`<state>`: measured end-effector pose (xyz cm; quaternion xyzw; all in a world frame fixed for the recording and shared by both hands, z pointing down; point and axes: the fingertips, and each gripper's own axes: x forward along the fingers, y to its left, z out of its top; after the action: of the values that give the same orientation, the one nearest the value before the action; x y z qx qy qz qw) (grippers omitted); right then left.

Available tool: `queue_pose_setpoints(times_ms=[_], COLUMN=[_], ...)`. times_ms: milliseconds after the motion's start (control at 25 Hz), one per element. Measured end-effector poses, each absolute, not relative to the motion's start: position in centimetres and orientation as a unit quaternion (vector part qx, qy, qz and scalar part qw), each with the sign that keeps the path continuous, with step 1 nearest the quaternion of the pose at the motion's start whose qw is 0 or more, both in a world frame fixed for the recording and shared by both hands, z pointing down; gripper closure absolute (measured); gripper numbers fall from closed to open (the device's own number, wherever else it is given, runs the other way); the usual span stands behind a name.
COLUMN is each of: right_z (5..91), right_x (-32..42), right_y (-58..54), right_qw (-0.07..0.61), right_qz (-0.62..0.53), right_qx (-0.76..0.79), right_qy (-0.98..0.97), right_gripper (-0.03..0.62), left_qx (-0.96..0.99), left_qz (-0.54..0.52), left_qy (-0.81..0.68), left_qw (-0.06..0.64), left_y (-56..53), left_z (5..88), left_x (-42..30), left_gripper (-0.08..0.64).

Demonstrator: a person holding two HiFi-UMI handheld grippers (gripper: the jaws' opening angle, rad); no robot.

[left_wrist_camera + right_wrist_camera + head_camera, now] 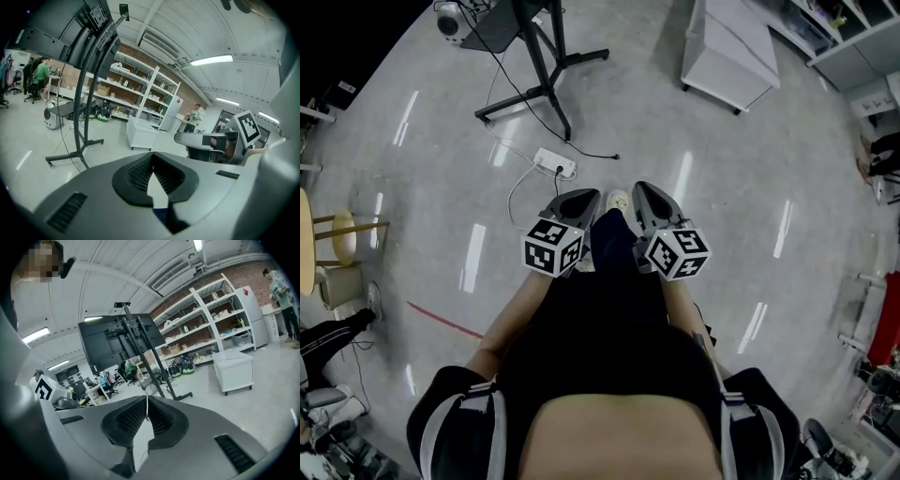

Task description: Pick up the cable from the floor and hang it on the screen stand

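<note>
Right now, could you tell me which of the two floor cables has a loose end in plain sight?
The black cable: its loose end lies right of the white power strip. The white cable loops away from the strip's left side.

We are counting two grippers, the left gripper [585, 195] and the right gripper [640, 187]. Each is carrying one marker cube, so we are seeing two: the left cube [553, 247] and the right cube [677, 252]. On the floor ahead we are finding one screen stand [546, 70] bearing one screen [112, 341]. Nearer lies one power strip [555, 162]. Near it we are counting two cables, one white cable [514, 187] and one black cable [595, 155]. At far right we are seeing one white cabinet [729, 47], and at left one red line [441, 319].
</note>
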<state>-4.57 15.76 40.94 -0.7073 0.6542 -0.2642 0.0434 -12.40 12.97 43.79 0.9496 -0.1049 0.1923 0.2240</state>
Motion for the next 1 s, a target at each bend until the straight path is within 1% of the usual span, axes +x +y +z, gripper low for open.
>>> queue_pose_setpoints(times_ms=[360,680,1000], right_z=[41.8,42.7,43.6], right_x=[1.5,6.7,11.6], right_y=[11.5,7.8,4.3], right_qw=[0.039,0.028,0.049], right_qz=[-0.286,-0.308,-0.341], right_qx=[-0.708,-0.688,-0.649], right_qy=[0.645,0.656,0.678], right_gripper=[0.566,0.566,0.567], left_qx=[0.941,0.94,0.944], left_qz=[0.216,0.212,0.211], left_qy=[-0.104,-0.108,-0.108], left_qw=[0.238,0.243,0.229], left_y=[8.5,4.4,1.1], left_z=[44.9,45.0,44.0], left_x=[-6.8,-0.3,5.7], left_gripper=[0.552,0.552,0.552])
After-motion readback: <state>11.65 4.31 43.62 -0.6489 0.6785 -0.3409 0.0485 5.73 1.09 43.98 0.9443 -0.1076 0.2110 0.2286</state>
